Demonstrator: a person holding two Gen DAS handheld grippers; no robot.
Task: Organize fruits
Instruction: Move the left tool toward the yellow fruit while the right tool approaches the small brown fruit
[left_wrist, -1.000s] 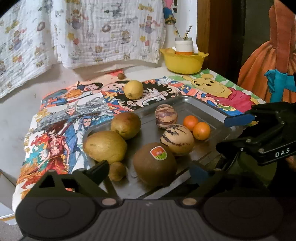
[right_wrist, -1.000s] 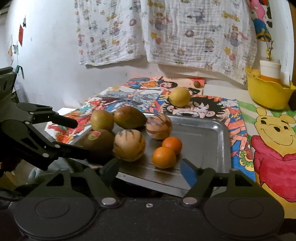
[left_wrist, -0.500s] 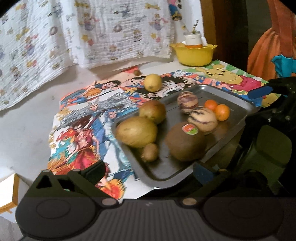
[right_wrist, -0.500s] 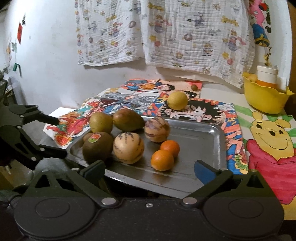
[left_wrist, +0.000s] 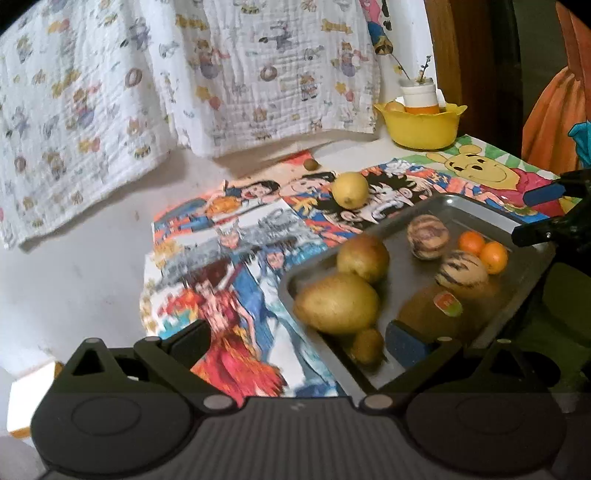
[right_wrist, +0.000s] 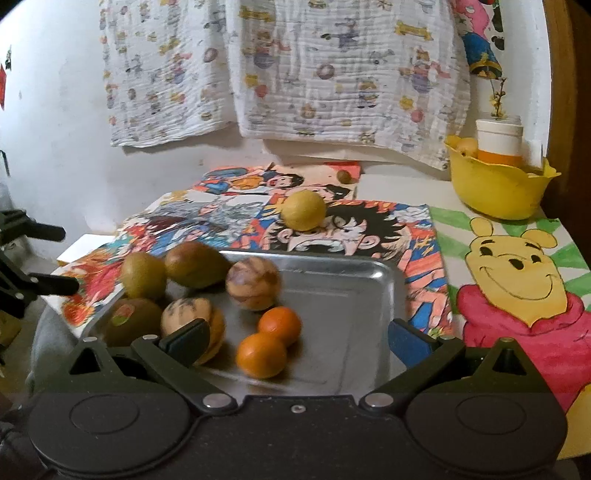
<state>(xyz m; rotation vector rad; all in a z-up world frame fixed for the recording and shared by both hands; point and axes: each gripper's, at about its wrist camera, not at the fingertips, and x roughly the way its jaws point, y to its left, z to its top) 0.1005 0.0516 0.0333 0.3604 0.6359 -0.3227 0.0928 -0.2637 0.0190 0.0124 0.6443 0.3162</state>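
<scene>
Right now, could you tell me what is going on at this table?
A person is sorting fruit with two handheld grippers. Both the left gripper and right gripper hang open over the tray's near edge, holding nothing. The tray carries two oranges, striped fruits and others; a lemon sits on the mat behind it.

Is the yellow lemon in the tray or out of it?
Out. The lemon sits on the cartoon cloth, behind the tray's far edge.
</scene>
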